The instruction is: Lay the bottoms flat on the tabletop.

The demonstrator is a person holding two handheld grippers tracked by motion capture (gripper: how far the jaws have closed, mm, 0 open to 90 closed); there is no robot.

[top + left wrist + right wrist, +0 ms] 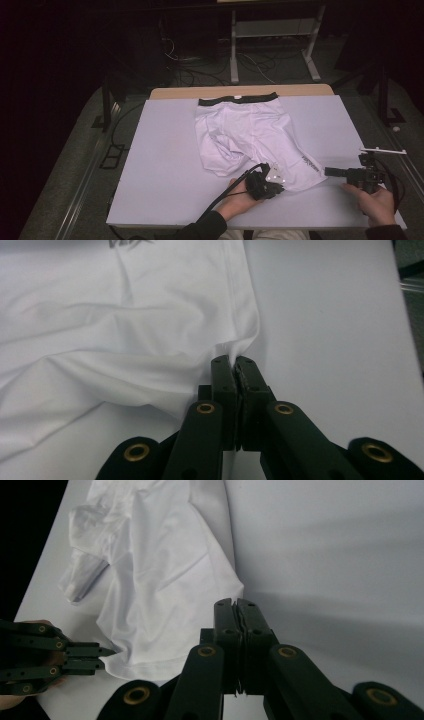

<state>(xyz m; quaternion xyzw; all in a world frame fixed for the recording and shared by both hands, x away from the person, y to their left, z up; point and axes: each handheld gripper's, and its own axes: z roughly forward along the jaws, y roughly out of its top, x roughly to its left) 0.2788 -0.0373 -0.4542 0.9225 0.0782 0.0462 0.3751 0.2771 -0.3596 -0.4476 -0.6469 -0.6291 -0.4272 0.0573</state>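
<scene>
Lying flat near the middle of the pale table, the white shorts have their dark waistband at the far edge and their two legs pointing back toward the person. From the high view the left gripper sits at the near hem of the right-hand leg, held in the person's left hand, with its grey plate on top hiding the jaw tips, so the grip cannot be judged from there. The left gripper view settles it: the two black jaws are pressed together with a fold of the white fabric pinched between their tips at the hem corner, the cloth drawn up into a small peak there. That view also shows a grey printed mark on the leg at its top edge, which the high view shows as a small logo near the hem. The right gripper rests on bare table just beside the same leg's outer corner, held in the right hand. Its own view shows its jaws closed flat against each other with nothing between them, tips near the fabric edge but apart from it, and farther off the left gripper biting the hem.
</scene>
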